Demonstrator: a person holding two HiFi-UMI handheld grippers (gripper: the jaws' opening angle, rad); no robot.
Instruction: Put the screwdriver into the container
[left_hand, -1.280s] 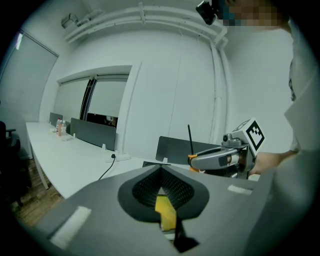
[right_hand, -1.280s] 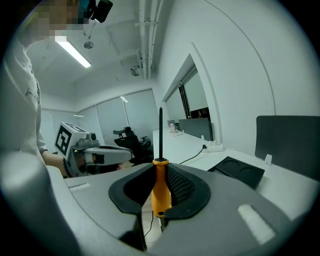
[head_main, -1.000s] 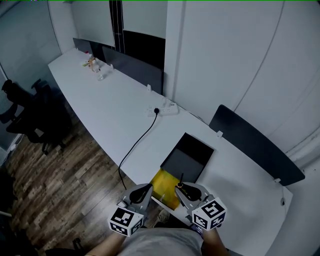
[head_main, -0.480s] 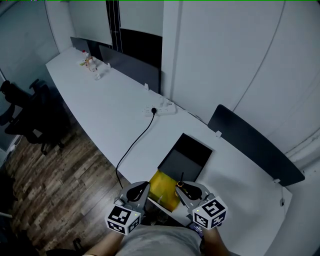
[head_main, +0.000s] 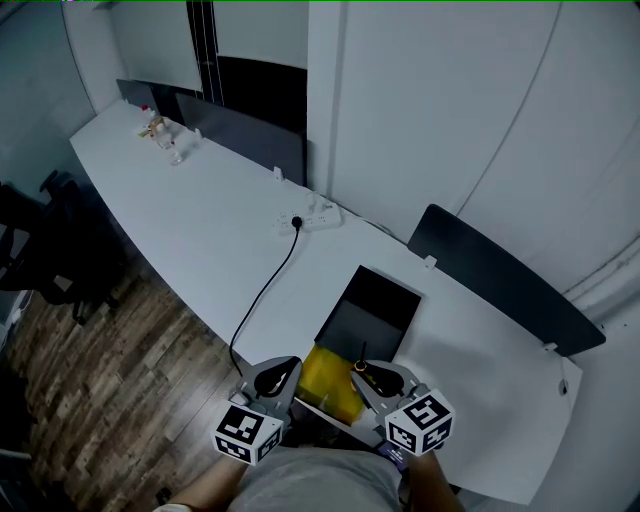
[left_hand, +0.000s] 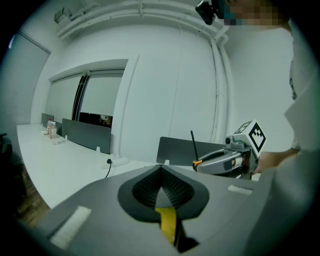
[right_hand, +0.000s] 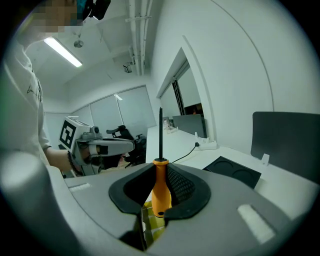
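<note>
An orange-handled screwdriver (right_hand: 161, 192) stands upright between the pads of my right gripper (right_hand: 160, 172), which is shut on its handle; the black shaft (right_hand: 160, 132) points up. In the head view my right gripper (head_main: 360, 370) and left gripper (head_main: 290, 364) hover side by side at the table's near edge, over a yellow container (head_main: 322, 375). My left gripper (left_hand: 160, 170) is shut with nothing in it; yellow shows below its pads. The left gripper view also shows the right gripper (left_hand: 225, 160) with the screwdriver.
A black tray (head_main: 372, 308) with round recesses lies just beyond the yellow container. A power strip (head_main: 312, 213) with a black cable (head_main: 268, 290) sits farther back. Dark divider panels (head_main: 500, 285) line the white table's far edge. Office chairs (head_main: 50, 250) stand on the wooden floor at left.
The head view has swung so the table and far objects drift left. Both grippers stay in place over the yellow container, the screwdriver still held upright.
</note>
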